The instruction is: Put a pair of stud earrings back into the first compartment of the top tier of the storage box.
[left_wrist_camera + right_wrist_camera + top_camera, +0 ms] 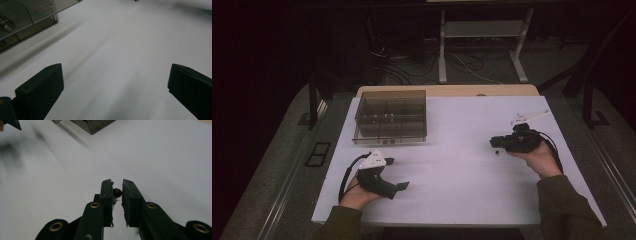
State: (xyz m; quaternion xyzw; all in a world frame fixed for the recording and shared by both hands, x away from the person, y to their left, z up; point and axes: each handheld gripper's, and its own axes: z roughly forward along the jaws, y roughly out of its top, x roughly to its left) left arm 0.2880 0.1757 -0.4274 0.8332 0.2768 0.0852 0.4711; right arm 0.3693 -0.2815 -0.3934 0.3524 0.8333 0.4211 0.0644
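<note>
The relation that matters is between the right gripper (117,185) and a small dark round-headed part (117,192), likely a screw or stud. In the right gripper view the part sits in the narrow gap between the two fingers (107,195), near their tips, touching or all but touching the left one. The jaws are nearly together, with a thin slit between them. Whether they truly pinch the part or merely bracket it cannot be told. In the high view a tiny dark speck (496,153) lies on the white worktop (452,200) just under the tips of the right gripper (493,143), probably the same part. Its long axis is too small to read.

The right hand (539,155) holds its gripper low and roughly level, pointing toward the middle of the worktop. The left gripper (396,174) rests near the front edge, well apart from the part, so the right hand is plainly the nearer one. Its fingers (41,86) stand wide apart over bare worktop, holding nothing.

The smoky clear compartment box (390,116) stands at the far left of the worktop, nearer the left gripper. It seems the likely destination, so a carry from the right would cross the worktop leftward and away from the person.
</note>
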